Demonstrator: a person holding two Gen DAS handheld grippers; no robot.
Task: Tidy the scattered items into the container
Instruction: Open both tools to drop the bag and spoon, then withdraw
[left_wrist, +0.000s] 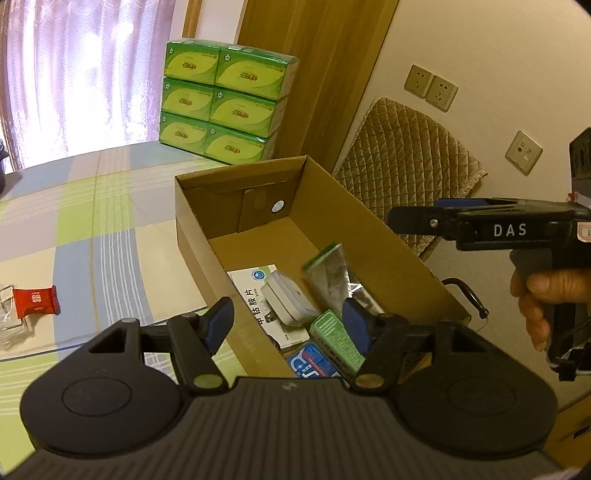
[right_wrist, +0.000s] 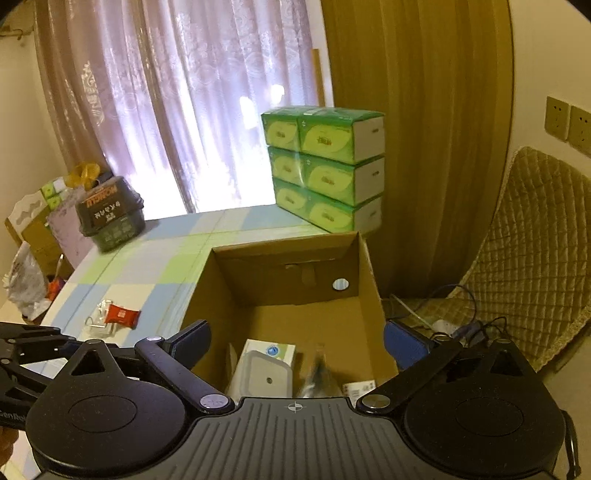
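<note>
Both tools gape open, empty: left tool (left_wrist: 284, 321) and right tool (right_wrist: 295, 341) hover over the brown cardboard box (left_wrist: 373, 236); beyond the left tool's left finger, a red snack packet (left_wrist: 36, 302) lies on the checked counter (left_wrist: 92, 229).

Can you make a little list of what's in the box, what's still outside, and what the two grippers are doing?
container: open cardboard box on the checked tablecloth
inside: white charger, silver pouch, green packet, white medicine box
still outside: red snack packet, left of the box
left gripper: open, empty, over the box's near end
right gripper: open, empty, above the box
</note>
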